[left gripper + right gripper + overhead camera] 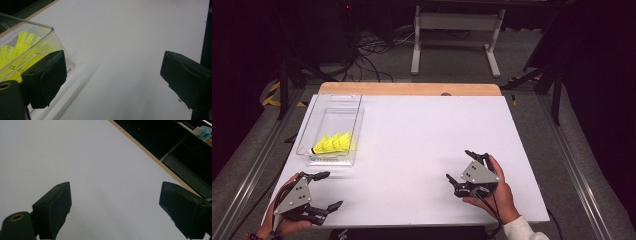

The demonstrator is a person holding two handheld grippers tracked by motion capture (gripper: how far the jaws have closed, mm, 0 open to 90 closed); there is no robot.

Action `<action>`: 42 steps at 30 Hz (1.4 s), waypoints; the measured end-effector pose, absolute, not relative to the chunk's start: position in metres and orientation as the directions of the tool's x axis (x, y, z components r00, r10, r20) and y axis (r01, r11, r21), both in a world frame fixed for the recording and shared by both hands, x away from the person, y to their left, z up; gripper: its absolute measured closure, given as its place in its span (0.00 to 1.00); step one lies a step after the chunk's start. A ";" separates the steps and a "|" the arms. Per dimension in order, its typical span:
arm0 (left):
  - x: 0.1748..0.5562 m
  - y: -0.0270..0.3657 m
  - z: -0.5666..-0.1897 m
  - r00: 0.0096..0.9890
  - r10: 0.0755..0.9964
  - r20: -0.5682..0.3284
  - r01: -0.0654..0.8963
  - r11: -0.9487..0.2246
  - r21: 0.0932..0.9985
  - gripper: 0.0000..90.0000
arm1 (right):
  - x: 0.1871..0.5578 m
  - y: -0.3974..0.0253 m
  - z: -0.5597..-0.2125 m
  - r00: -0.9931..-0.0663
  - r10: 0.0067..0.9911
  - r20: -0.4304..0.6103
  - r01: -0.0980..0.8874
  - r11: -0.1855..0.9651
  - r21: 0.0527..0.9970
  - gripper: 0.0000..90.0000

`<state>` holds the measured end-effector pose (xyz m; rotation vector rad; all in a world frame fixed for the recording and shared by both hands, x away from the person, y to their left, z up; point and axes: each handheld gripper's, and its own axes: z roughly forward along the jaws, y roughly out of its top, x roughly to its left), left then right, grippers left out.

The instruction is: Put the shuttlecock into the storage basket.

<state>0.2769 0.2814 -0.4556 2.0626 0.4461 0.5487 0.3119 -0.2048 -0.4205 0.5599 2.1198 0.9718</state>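
Two wide-open, empty tools, left tool (328, 190) and right tool (460, 164); three yellow shuttlecocks (333, 143) in one clear bin (306, 131).

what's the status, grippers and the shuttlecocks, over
Left gripper open, empty, near the clear bin. Right gripper open, empty. Yellow shuttlecocks lying in the bin. Nothing between.

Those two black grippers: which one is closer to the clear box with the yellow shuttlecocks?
The left gripper, at the table's near left corner, just below the clear box holding the yellow shuttlecocks. The right gripper is far across the white table.
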 end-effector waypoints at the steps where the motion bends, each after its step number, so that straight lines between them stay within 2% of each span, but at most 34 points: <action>1: 0.277 0.281 -0.456 0.835 0.511 0.206 0.098 -0.507 0.856 0.09 | 0.312 -0.206 -0.421 -0.641 0.634 -0.432 0.084 0.618 0.782 0.13; 32: 0.280 0.277 -0.452 0.830 0.525 0.188 0.098 -0.470 0.877 0.09 | 0.295 -0.250 -0.451 -0.609 0.702 -0.369 0.158 0.563 0.811 0.12; 42: 0.278 0.276 -0.449 0.814 0.547 0.194 0.086 -0.445 0.891 0.06 | 0.290 -0.254 -0.448 -0.615 0.714 -0.335 0.136 0.515 0.846 0.10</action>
